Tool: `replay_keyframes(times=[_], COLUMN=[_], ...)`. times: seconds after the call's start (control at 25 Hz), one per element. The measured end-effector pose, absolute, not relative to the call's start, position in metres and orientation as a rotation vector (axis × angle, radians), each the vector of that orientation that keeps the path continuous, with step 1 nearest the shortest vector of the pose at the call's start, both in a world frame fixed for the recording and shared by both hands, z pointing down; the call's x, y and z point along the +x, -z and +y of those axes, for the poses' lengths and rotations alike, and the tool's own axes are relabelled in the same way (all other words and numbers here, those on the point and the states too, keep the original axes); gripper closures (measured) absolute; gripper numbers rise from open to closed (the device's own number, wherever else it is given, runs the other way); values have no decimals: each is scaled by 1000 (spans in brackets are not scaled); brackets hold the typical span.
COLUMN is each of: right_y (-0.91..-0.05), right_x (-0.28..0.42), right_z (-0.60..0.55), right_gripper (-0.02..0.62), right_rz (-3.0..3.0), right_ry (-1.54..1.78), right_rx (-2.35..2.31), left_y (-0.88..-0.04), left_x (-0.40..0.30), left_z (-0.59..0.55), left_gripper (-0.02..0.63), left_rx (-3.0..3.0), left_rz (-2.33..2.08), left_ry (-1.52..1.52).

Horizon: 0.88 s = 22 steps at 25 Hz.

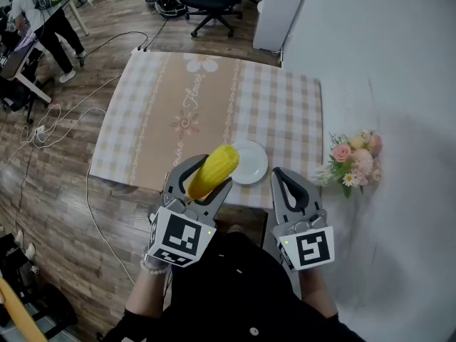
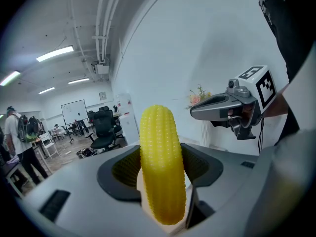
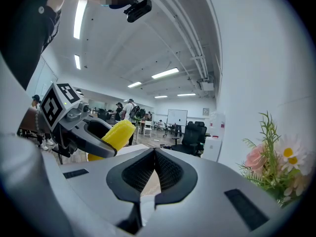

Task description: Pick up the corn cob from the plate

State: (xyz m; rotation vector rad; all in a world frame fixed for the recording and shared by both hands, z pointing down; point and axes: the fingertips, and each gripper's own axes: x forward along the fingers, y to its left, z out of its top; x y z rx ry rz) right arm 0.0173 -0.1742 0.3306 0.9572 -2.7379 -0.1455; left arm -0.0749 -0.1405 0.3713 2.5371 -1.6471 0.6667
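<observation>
Near the plate [image 1: 254, 167], seen only in head view, left tongs [image 1: 207, 175] clamp the corn cob [image 2: 162, 157]; right tongs [image 3: 154, 171] closed, empty.

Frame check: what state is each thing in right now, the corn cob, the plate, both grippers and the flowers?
corn cob: clamped between jaws, held up off the plate
left gripper: shut on the corn cob
right gripper: shut, nothing between its jaws
plate: bare, lying on the checked tablecloth
flower bunch: by the white wall, apart from both grippers
</observation>
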Motion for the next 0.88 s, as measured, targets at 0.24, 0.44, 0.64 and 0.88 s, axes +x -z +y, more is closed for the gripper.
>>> replay_keyframes(times=[0.24,0.44,0.64,0.88], right_y=[-331,-332,-334,-335], right_x=[18,18,18,18], right_z=[-174,-175,-175,-176], right_gripper=[555,554,554,555], right_rz=[-2736,-2731,-2728,-2732], right_ry=[145,139,139,138], right_rx=[954,948,951,947], left_y=[-372,-372,-373,-374], left_x=[-76,-76,-76,-75], left_z=[-142,-143,-145,-146], left_gripper=[344,344,345,345], left_rx=[2533,2530,2532,2533], left_rz=[-1647,-1645,-1651,-1649], left_ry=[-663,-663,-657,-659])
